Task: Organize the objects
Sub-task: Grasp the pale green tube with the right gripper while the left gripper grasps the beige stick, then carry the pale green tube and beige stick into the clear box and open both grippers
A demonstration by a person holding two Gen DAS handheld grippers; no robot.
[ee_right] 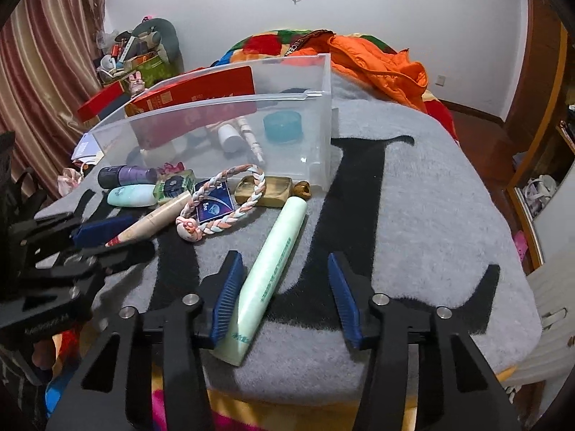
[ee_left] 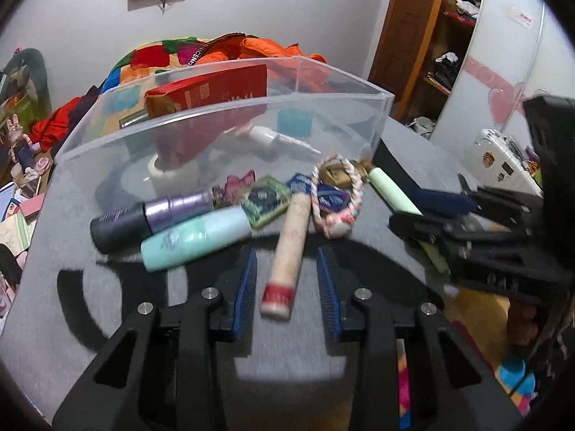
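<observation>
A clear plastic bin (ee_left: 222, 133) (ee_right: 316, 136) stands on a grey blanket and holds a red box (ee_left: 212, 93), a white bottle (ee_right: 230, 138) and a teal lid (ee_right: 282, 125). In front of it lie loose items. My left gripper (ee_left: 287, 262) is open, its fingers either side of a beige tube with a red-striped cap (ee_left: 287, 251) (ee_right: 151, 224). My right gripper (ee_right: 284, 276) is open around a pale green tube (ee_right: 269, 276) (ee_left: 391, 190). A mint bottle (ee_left: 194, 237), a purple bottle (ee_left: 151, 215) and a braided pink-white ring (ee_right: 222, 204) lie nearby.
A blue sachet (ee_right: 215, 204), a green sachet (ee_left: 266, 201) and a tan bar (ee_right: 266, 188) lie by the bin. An orange jacket (ee_right: 377, 61) and a colourful quilt sit behind. A wooden wardrobe (ee_left: 424, 36) stands at the right. The blanket's front edge drops off near both grippers.
</observation>
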